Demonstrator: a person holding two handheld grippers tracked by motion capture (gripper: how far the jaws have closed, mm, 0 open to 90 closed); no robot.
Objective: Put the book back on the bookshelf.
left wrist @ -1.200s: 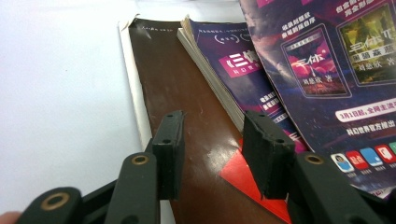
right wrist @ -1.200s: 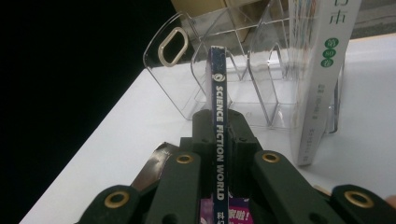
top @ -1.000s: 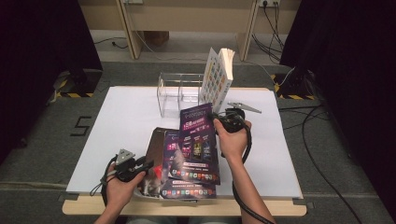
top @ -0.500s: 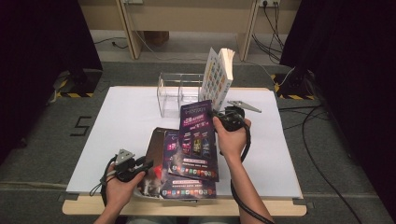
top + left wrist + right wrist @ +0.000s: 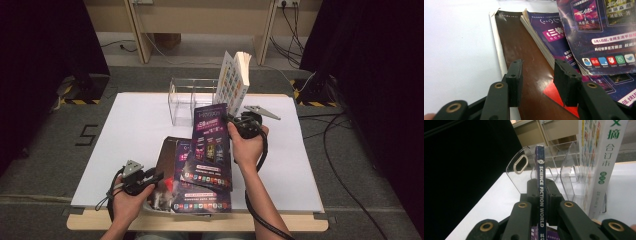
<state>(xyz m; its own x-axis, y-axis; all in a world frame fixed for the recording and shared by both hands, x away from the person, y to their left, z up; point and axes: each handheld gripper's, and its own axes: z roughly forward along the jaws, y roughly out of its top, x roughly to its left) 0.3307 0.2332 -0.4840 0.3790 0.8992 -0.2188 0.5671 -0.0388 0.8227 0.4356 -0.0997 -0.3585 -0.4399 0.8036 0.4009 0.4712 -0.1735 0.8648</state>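
Jaws of right gripper [image 5: 541,202] clamped on purple magazine [image 5: 210,145] spine, held upright above stack [image 5: 192,192] near clear rack [image 5: 192,100]. Left gripper [image 5: 539,80] open over brown cover [image 5: 524,55], nothing held. Looks thin, floppy, glossy: keep grip at spine. Standing book [image 5: 235,82] crowds rack's right slot.

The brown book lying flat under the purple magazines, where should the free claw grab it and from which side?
Take the brown book by its bare left edge, coming in from the person's left over the white table. It lies flat, and the purple magazines cover its right part. The left claw hovers open there.
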